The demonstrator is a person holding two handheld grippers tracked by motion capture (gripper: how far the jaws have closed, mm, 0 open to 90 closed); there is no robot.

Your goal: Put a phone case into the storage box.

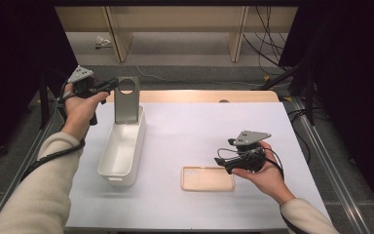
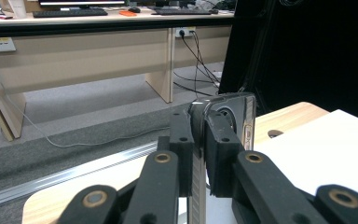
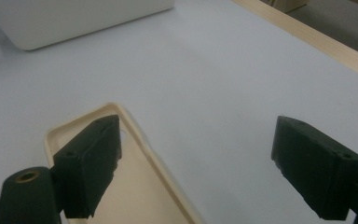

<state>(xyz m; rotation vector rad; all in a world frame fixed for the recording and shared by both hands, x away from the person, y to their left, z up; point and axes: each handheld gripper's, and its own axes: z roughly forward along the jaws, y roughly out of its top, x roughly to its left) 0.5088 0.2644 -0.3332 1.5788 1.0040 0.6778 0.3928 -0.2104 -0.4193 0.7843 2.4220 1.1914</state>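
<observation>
A grey phone with a round ring near its top stands upright, its lower end inside the far end of the white bin. My left gripper is shut on the phone's left edge near the top. In the left gripper view the black jaws of the left gripper pinch the phone edge-on. A beige phone case lies flat on the white table, hollow side up. Just right of it, my right gripper hovers open. In the right gripper view the right gripper is held low over the table, the case under its left jaw.
The bin's near wall lies beyond the case. The white table cover ends at a wooden strip along the far edge. Metal rails run beside the table. Desks and cables stand on the floor beyond.
</observation>
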